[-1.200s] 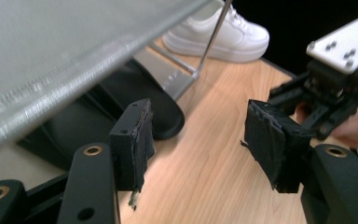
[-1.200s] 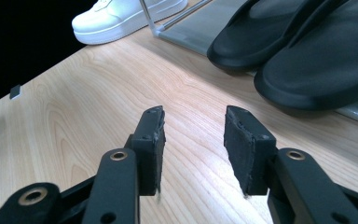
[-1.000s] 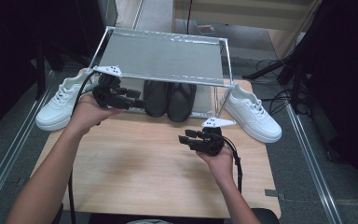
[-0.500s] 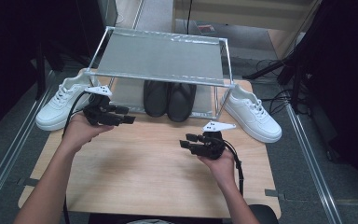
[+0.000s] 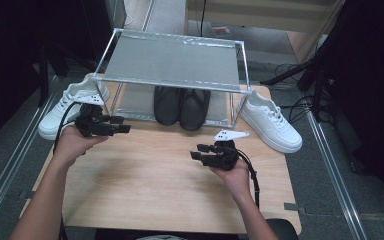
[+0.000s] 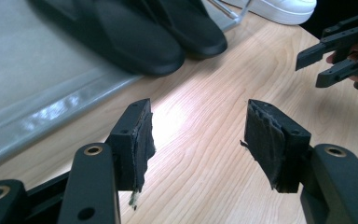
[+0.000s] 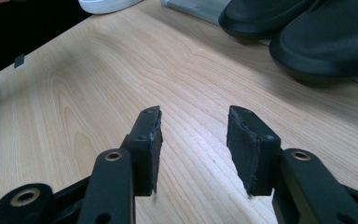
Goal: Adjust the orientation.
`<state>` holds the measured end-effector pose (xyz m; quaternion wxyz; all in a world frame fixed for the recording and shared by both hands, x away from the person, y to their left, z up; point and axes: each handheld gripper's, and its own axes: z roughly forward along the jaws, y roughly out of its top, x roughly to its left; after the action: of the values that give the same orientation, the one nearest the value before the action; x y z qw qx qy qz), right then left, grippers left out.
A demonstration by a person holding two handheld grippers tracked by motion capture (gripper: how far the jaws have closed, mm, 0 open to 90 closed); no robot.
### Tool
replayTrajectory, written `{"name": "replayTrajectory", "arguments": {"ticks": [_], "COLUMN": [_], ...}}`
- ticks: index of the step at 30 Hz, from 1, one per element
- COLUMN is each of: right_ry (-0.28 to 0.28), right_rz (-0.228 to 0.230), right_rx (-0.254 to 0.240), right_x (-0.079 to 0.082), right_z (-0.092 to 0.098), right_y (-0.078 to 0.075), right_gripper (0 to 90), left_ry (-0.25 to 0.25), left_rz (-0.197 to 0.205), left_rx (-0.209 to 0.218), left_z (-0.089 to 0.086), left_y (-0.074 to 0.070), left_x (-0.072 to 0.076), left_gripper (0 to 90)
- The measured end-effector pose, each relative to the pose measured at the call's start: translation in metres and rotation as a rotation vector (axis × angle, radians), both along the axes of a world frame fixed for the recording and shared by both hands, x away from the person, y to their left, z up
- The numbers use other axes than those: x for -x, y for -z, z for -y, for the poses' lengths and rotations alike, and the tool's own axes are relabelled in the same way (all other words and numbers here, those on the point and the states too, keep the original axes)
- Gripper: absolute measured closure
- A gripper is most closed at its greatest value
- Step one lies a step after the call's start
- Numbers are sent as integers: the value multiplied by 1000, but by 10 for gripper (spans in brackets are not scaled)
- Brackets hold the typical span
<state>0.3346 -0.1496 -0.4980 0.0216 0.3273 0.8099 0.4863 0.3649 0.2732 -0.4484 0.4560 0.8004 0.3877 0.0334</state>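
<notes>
A pair of black slippers (image 5: 181,106) lies on the lower shelf of a metal shoe rack (image 5: 172,64) at the back of the wooden table (image 5: 150,190). One white sneaker (image 5: 70,105) sits left of the rack, another white sneaker (image 5: 271,122) right of it. My left gripper (image 5: 125,124) hovers open over the table's left side, in front of the rack, with nothing between its pads (image 6: 140,140). Open too, my right gripper (image 5: 196,152) is held low over the table's middle right. In the left gripper view the black slippers (image 6: 144,32) lie ahead, and the right gripper (image 6: 307,70) shows far right.
The rack's upper shelf is a bare grey mesh. Metal rails run along the floor on both sides of the table. Cables lie on the floor at the right. In the right gripper view the slippers' toes (image 7: 307,37) are ahead at the right, bare wood elsewhere.
My left hand has drawn its gripper back from the rack toward the left and lowered it near the table. The right hand has stayed put.
</notes>
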Motion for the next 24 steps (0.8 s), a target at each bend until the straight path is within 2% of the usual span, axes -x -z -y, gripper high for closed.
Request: {"name": "replayTrajectory", "arguments": {"ticks": [2,6,10,15,19,22,24], "right_ry": [5,9,22,25,32,36,33], "right_rz": [-6,-7,-11,-9,-13,-14,-11], "right_rx": [-2,5,3,13,14,12,10], "right_x": [0,0,2,2,2,3,3], "right_z": [1,3,7,9,11,12,13], "right_y": [0,1,1,1,2,2,2], "right_gripper": [562,562,562,562,564,564,563], "left_ry": [-12,-27,-46,-94,-136,-161,-174], "left_rz": [-3,-5,-4,3,8,-4,-20], "left_rx": [-11,2,-30,-32,-7,27,23], "left_z": [-5,-12,-24,-45,-63,-76,-81], "left_y": [3,5,9,12,13,17,16], "left_x": [-2,-5,-7,-12,-15,-19,-22], "left_gripper": [421,430,435,448,457,454,454]}}
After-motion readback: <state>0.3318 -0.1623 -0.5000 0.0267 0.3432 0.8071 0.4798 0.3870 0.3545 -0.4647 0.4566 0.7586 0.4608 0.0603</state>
